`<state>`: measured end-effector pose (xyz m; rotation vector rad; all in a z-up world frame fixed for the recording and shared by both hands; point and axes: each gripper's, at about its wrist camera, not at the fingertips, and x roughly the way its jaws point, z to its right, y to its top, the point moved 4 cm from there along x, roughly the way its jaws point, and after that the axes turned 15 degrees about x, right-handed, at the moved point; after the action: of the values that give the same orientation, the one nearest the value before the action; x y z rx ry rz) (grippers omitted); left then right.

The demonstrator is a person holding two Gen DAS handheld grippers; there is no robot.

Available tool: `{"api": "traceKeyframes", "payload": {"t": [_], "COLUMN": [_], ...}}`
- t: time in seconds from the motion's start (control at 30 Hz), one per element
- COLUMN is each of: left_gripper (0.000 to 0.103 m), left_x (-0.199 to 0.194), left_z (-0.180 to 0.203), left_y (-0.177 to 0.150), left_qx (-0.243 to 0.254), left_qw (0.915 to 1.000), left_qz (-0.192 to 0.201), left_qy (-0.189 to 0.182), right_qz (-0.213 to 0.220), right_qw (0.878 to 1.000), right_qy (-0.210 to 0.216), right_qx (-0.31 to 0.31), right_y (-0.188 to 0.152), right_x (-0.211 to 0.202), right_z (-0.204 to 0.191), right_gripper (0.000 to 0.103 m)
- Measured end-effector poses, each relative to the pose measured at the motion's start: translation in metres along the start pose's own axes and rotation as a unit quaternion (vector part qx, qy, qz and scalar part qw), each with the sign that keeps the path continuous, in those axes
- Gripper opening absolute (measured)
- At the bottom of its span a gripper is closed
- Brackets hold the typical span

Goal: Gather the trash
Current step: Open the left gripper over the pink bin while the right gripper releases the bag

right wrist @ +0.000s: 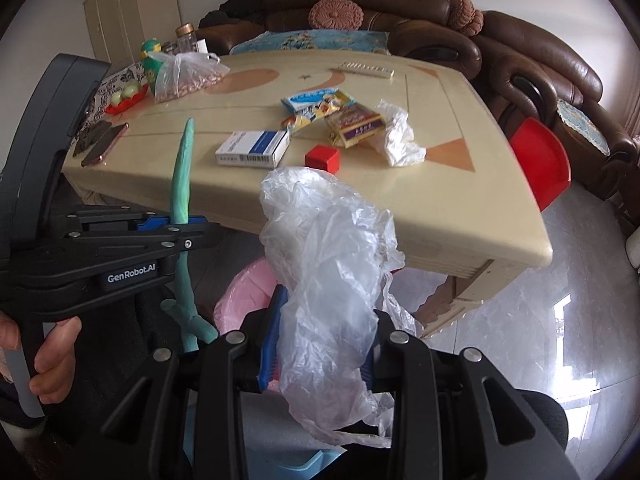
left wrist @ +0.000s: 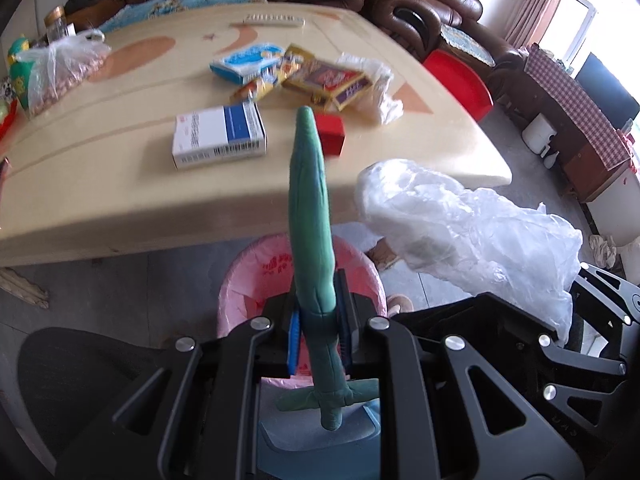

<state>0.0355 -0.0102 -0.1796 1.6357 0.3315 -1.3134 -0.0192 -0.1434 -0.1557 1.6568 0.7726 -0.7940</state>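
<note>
While the left gripper (left wrist: pixel 320 340) clamps a green rubbery strip (left wrist: pixel 310 200) at frame centre, the right gripper (right wrist: pixel 320 356) pinches a clear plastic bag (right wrist: pixel 328 272). Only the right view shows phones (right wrist: pixel 105 142) at the tabletop's (right wrist: pixel 460 200) left edge; a pink-lined bin (left wrist: pixel 248 280) sits below.

The table (right wrist: pixel 460 200) is coloured cream, with orange-brown shapes inlaid. A white box (left wrist: pixel 219 136) is marked by a blue band, and a small cube (left wrist: pixel 331 132) is seen in plain red. The glove (left wrist: pixel 312 216) is shown in green, the crumpled bag (right wrist: pixel 332 280) in clear white. The bin liner (left wrist: pixel 248 280) is tinted pink with red print. The sofa (right wrist: pixel 520 48) is finished in dark brown, and the chair (right wrist: pixel 540 160) in red.
</note>
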Motion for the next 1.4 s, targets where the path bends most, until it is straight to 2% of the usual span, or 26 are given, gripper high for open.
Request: {"api": "traceKeyframes", "payload": {"t": [0.23,0.67,1.03,1.4], "left_gripper": [0.016,0.016,0.016,0.016], "left_x": [0.029,0.090,0.128,0.164], "left_z": [-0.005,-0.024,-0.028,-0.031], "left_y": [-0.017,-0.034,-0.044,-0.060], "left_qx": [-0.017,-0.063,-0.099,-0.114], "left_qw": [0.9994,0.9964,0.9910,0.9851], "left_qz": [-0.024,-0.053,-0.089,-0.127], "left_qy": [-0.016,-0.018,-0.014,-0.022], "right_qz": [-0.048,-0.138,-0.178,-0.218], "right_qw": [0.999,0.990,0.984,0.976], "right_qy": [0.006,0.013,0.012,0.009], "right_qx": [0.003,0.009,0.001,0.008], "right_y": [-0.012,-0.028,-0.029,-0.038], "right_x": [0.036,0.120,0.169,0.204], "right_z": [0.003,0.007,0.010,0.017], "right_gripper": [0.031,0.031,0.031,0.032]}}
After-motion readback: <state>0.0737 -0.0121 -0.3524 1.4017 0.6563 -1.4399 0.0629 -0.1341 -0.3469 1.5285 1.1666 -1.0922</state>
